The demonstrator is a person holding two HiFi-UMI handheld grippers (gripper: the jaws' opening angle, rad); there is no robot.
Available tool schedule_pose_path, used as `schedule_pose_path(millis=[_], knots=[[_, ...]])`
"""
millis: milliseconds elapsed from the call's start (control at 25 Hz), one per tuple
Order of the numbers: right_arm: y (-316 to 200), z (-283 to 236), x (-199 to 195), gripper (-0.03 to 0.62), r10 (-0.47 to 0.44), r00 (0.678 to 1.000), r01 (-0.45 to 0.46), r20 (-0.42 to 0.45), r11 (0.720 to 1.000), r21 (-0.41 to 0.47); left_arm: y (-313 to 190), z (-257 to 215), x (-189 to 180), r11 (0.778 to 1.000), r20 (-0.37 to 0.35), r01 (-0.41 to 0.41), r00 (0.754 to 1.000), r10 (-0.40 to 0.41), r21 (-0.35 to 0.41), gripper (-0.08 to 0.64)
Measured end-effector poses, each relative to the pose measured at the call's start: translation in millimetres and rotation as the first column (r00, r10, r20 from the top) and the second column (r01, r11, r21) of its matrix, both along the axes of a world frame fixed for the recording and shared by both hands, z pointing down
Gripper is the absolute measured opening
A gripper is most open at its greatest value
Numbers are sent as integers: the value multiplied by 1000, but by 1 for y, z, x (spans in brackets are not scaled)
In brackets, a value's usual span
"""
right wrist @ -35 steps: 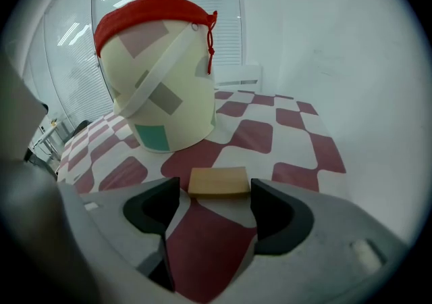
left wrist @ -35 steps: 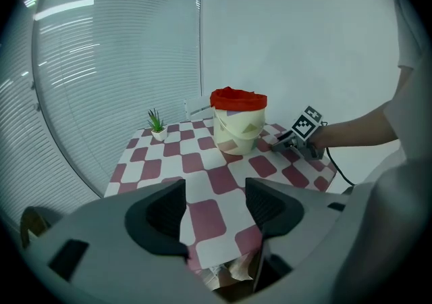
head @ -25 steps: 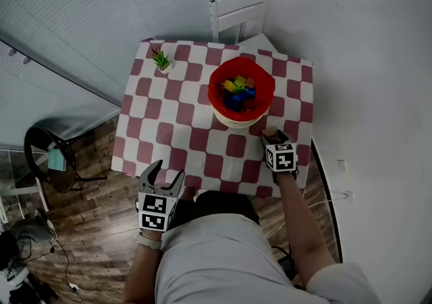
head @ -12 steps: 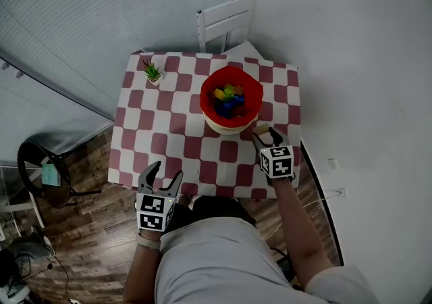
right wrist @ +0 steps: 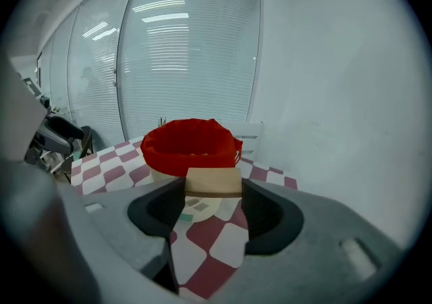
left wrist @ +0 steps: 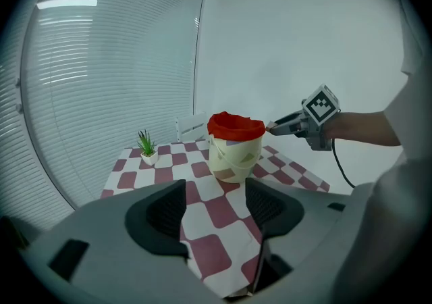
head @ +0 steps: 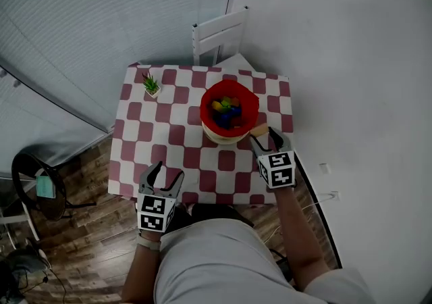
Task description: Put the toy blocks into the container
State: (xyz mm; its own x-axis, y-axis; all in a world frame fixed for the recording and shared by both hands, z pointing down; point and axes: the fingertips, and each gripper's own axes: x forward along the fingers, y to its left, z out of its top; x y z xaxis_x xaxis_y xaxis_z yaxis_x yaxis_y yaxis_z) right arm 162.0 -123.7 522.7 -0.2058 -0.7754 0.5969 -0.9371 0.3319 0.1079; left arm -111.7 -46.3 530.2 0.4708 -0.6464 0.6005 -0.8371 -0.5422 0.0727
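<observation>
A cream bucket [head: 223,136] with a red liner stands on the checkered table [head: 172,137] and holds several coloured toy blocks [head: 227,112]. My right gripper [head: 264,135] is just right of the bucket's near side, shut on a tan wooden block [head: 260,130]. In the right gripper view the tan block [right wrist: 212,182] fills the gap between the jaws, level with the bucket [right wrist: 191,144]. My left gripper [head: 165,174] hangs open at the table's near edge, nothing between its jaws [left wrist: 214,211]. It sees the bucket [left wrist: 234,154] and the right gripper [left wrist: 297,122] from there.
A small potted plant [head: 151,84] stands at the table's far left corner. A white chair [head: 217,29] sits behind the table. A white wall runs close along the right side. A dark stool [head: 37,184] stands on the wooden floor at left.
My right gripper has risen from the tabletop with the tan block and come closer to the bucket's rim. The head view has pulled back. The left gripper has stayed put.
</observation>
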Motion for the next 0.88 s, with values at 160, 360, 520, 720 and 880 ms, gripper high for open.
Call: schedule_pose_path(millis=[160,360,520,720,880], knots=[[1,-22,-6,262,7,1000,-7,9,999,34,-8,-4,-3,1000,-23,-7,1000,7,11,267],[-6,-48,-26,264,-20,1000,19,5,997,70,-16,-7,-7,1000,-48,-16,999,16,14,267],[-18,-56,-43,262,-48,999,48,-6,996,75,-20,-10,-9,1000,-64,-27,998,27,15,267],[-34,-55,-64,262,-85,996,86,-22,995,58,-21,-9,-17,1000,-78,-18,997,19,15,267],[-45,-46,-76,262,-115,992,116,-47,993,25,-21,-11,-23,1000,-81,-14,997,14,7,267]])
